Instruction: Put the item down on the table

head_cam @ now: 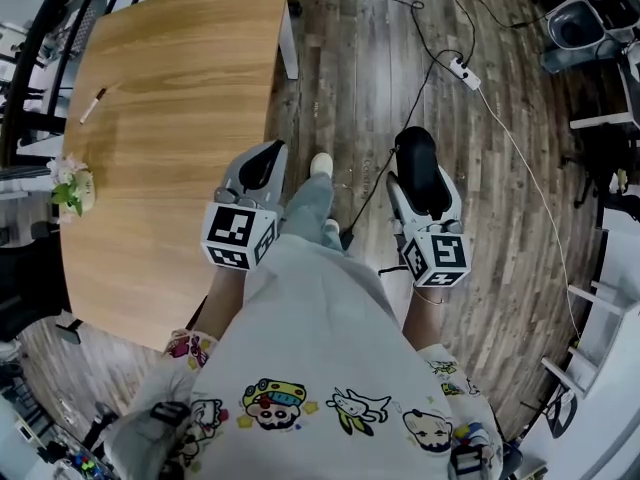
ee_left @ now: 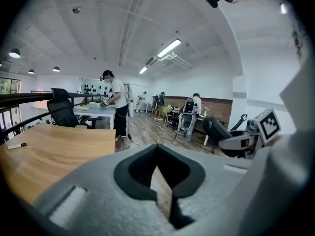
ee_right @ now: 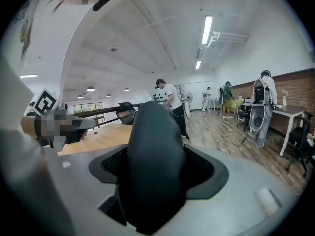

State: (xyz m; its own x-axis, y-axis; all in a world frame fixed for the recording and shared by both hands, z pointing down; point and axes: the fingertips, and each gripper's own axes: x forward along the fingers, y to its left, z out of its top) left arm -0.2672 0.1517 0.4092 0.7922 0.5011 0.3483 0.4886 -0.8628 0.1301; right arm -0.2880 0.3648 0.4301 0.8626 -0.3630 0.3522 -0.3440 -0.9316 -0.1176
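A black, smooth, oblong item (head_cam: 418, 166) is clamped between the jaws of my right gripper (head_cam: 421, 160), which is shut on it over the wood floor, to the right of the table. In the right gripper view the item (ee_right: 152, 161) stands between the black pads and fills the middle. My left gripper (head_cam: 257, 164) hangs at the right edge of the light wooden table (head_cam: 170, 118). Its jaws meet with nothing between them in the left gripper view (ee_left: 162, 181). The same view shows the item (ee_left: 216, 128) at the right.
A marker pen (head_cam: 92, 105) and a small pot of flowers (head_cam: 72, 186) lie near the table's left side. A cable with a power strip (head_cam: 465, 71) runs over the floor. Chairs (head_cam: 590, 18) stand at the far right. People work at desks (ee_left: 115, 109) further off.
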